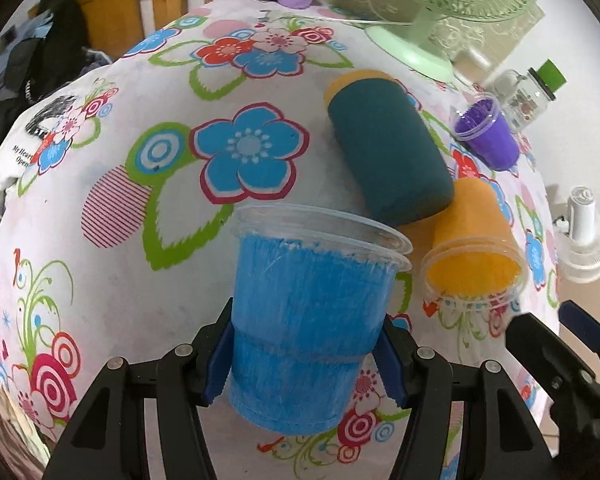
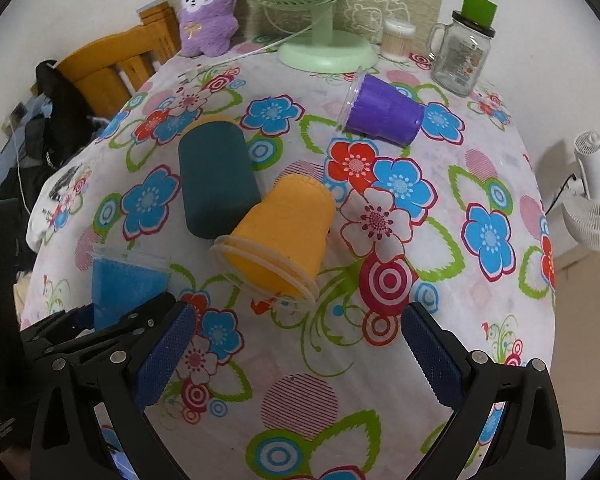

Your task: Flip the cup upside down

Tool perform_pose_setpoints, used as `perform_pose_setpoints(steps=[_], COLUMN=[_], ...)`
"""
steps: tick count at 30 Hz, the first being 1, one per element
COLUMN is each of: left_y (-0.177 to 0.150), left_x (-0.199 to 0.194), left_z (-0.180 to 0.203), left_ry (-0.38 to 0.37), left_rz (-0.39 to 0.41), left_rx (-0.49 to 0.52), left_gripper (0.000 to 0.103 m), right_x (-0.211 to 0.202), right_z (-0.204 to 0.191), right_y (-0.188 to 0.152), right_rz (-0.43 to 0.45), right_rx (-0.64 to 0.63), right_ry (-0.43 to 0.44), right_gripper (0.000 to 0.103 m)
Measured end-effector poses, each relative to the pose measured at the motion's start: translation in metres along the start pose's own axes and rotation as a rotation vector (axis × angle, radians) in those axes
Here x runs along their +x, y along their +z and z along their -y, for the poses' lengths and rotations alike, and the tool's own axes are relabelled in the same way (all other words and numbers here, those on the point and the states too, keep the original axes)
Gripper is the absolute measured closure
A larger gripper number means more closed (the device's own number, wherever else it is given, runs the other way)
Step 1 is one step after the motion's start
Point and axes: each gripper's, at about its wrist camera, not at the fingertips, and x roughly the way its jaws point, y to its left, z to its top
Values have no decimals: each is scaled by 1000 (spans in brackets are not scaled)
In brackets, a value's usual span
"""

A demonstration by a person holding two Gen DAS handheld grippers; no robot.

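The left gripper (image 1: 306, 354) clamps the blue cup (image 1: 314, 320) low on its wall, mouth up, axis upright; right gripper (image 2: 296, 344) gapes empty beside it.

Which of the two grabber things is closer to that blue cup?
Left. The left gripper has its fingers clamped on the blue cup. The right gripper is open beside it, nearer the orange cup.
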Motion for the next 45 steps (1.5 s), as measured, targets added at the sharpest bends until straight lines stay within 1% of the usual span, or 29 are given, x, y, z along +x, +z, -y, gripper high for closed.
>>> perform_pose_setpoints(steps=[8, 9, 10, 12, 16, 20, 23, 26, 30, 34, 38, 43, 45], left_y=[-4, -4, -5, -6, -5, -6, -6, -3, 4, 8, 10, 9, 9], left_x=[5, 4, 2, -6, -25, -47, -64, -78, -86, -85, -77, -60, -54], left_z=[5, 5, 5, 4, 4, 3, -1, -9, -19, -32, -47, -68, -76], left_ry=[46, 43, 41, 50, 54, 43, 31, 29, 11, 6, -3, 27, 49], left_rz=[49, 56, 65, 89, 108, 95, 89, 93, 81, 71, 48, 31, 38], left_rx=[-5, -2, 1, 10, 71, 160, 233, 314, 432, 523, 564, 627, 653], left_gripper=[37, 32, 23, 16, 9, 8, 7, 5, 5, 5, 5, 5, 5], right_x=[7, 6, 4, 0, -12, -28, -42, -48, -52, -49, -38, -18, -10], right_z=[3, 3, 3, 3, 3, 0, -8, -18, -33, -48, -69, -101, -112], right_y=[-4, -4, -4, -4, -4, -6, -11, -18, -31, -40, -46, -54, -58], right_rz=[-19, -15, -10, 3, 22, 50, 87, 104, 131, 143, 179, 262, 313], right_rx=[-10, -11, -11, -11, 18, 63, 95, 120, 181, 243, 270, 264, 248], right_ry=[14, 19, 23, 29, 44, 63, 69, 67, 32, 19, 7, -4, -21], right_gripper=[0, 0, 0, 0, 0, 0, 0, 0, 0, 0, 2, 2, 2])
